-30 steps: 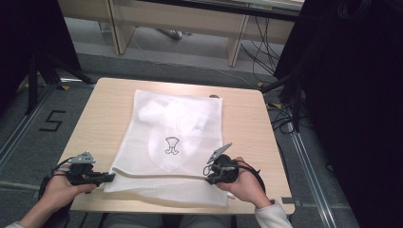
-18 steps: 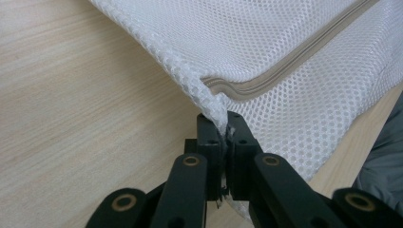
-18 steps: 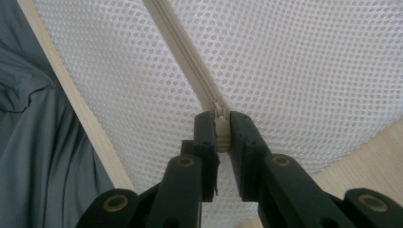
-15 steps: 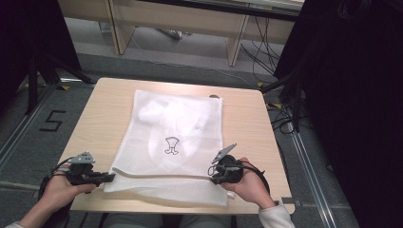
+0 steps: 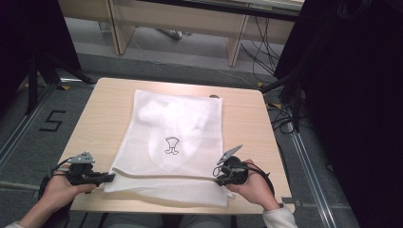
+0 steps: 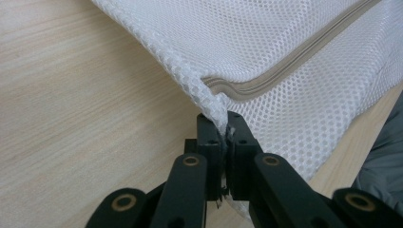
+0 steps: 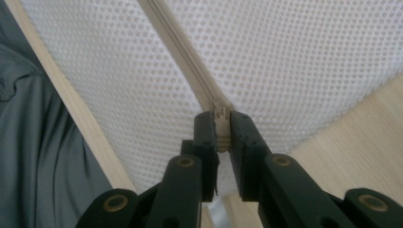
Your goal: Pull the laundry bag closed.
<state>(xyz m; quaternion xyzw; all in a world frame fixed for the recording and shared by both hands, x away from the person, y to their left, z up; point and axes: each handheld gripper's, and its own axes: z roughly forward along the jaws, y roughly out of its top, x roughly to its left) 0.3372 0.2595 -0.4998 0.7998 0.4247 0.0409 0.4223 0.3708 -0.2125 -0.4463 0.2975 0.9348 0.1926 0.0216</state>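
Both grippers clamp the zipper edge of a mesh laundry bag [image 5: 171, 142] at the table's near side.

The left gripper [image 6: 221, 130] pinches the bag's corner; the right gripper [image 7: 222, 128] nips the zipper pull [image 7: 220, 114] (a small hold that could slip if tugged askew). The table [image 5: 104, 109] bears no writing; farther off, the floor reads "5" [image 5: 51, 121].

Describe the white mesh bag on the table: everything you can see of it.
The mesh bag is a white, see-through net pouch lying flat on the wooden table, with pale cloth inside and a small dark printed figure at its middle. A beige zipper runs across its near end. The left gripper pinches the bag's corner beside the zipper's end; the right gripper clamps the zipper pull.
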